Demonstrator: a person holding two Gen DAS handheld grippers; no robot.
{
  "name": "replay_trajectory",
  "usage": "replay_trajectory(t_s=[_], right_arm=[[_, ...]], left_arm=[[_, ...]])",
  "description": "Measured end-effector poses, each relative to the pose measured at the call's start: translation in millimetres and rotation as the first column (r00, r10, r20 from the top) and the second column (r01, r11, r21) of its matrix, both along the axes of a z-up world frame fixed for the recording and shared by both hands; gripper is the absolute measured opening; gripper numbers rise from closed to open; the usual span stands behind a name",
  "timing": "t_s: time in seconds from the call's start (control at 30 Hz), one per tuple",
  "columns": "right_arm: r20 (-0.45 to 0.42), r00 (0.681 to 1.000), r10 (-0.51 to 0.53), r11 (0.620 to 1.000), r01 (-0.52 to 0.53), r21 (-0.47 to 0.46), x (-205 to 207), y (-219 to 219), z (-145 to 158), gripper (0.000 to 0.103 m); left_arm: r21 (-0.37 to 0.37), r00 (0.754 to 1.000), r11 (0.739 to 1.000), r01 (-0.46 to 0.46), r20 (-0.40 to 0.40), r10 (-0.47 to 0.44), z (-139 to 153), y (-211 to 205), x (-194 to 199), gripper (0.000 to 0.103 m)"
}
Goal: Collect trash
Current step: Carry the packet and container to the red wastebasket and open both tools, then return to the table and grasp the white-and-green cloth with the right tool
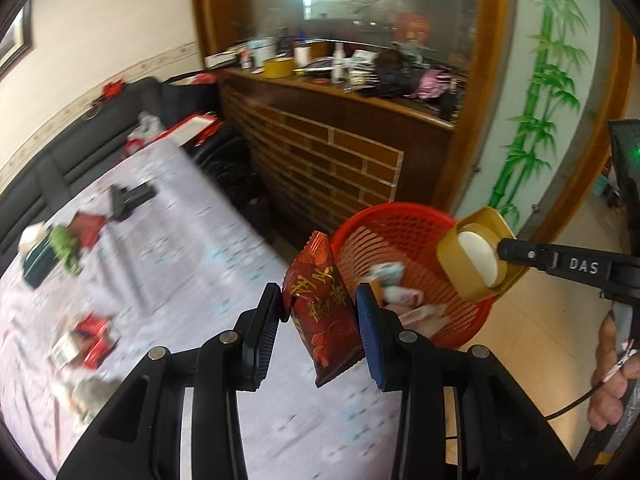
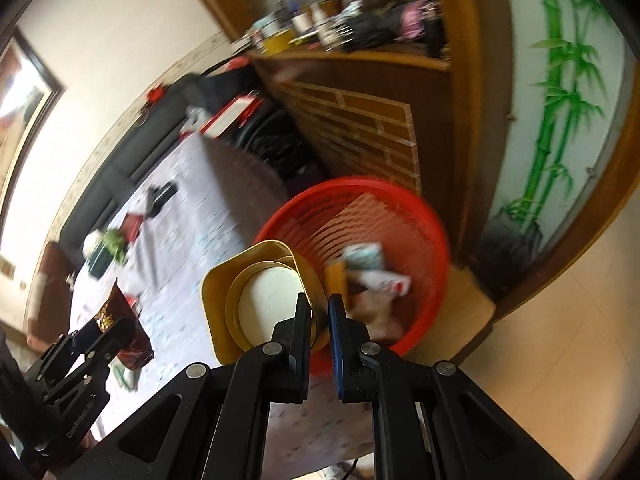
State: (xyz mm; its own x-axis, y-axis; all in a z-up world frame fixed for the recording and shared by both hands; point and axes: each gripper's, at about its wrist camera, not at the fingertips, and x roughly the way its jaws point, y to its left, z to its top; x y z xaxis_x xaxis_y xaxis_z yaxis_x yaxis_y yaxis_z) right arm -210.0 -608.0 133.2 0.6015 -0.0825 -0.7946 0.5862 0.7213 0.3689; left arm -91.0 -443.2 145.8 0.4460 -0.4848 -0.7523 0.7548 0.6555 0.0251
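Observation:
My left gripper [image 1: 320, 312] is shut on a dark red snack packet [image 1: 320, 304] with gold characters, held above the table edge just left of the red mesh basket [image 1: 400, 224]. My right gripper [image 2: 320, 316] is shut on the rim of a gold square tin [image 2: 256, 300] with a white round inside, held over the basket's [image 2: 360, 200] near left rim. In the left wrist view the tin [image 1: 476, 256] hangs over the basket's right side. Several wrappers [image 2: 372, 276] lie in the basket. The left gripper with the packet [image 2: 120, 320] shows at the lower left.
The table [image 1: 180, 248] has a pale patterned cloth with more trash: red boxes [image 1: 90, 340], a green and white bundle [image 1: 60, 248], a black object [image 1: 130, 196]. A black sofa [image 1: 80, 148] runs behind. A brick-patterned wooden counter [image 1: 320, 152] stands behind the basket.

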Motion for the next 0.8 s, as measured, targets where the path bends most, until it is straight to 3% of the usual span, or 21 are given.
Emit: replay_trajectory(t_s=[0.27, 0.4, 0.57, 0.8], right_arm=[[-0.017, 0.998, -0.064, 0.998, 0.064, -0.02, 4, -43, -3, 0.009], [-0.029, 0.997, -0.074, 0.997, 0.073, -0.04, 9, -57, -8, 0.012], [-0.033, 0.996, -0.084, 0.996, 0.083, -0.032, 9, -66, -13, 0.031], [-0.039, 0.998, -0.045, 0.998, 0.044, -0.033, 15, -57, -11, 0.031]], left_arm=[[0.021, 0.997, 0.997, 0.07, -0.041, -0.07, -19, -61, 4, 0.04], [0.017, 0.996, 0.997, 0.074, -0.052, -0.073, -23, -75, 6, 0.065], [0.002, 0.997, 0.998, 0.058, -0.046, -0.058, -19, -66, 4, 0.07], [-0.002, 0.998, 1.0, -0.026, -0.049, 0.026, -17, -20, 8, 0.07]])
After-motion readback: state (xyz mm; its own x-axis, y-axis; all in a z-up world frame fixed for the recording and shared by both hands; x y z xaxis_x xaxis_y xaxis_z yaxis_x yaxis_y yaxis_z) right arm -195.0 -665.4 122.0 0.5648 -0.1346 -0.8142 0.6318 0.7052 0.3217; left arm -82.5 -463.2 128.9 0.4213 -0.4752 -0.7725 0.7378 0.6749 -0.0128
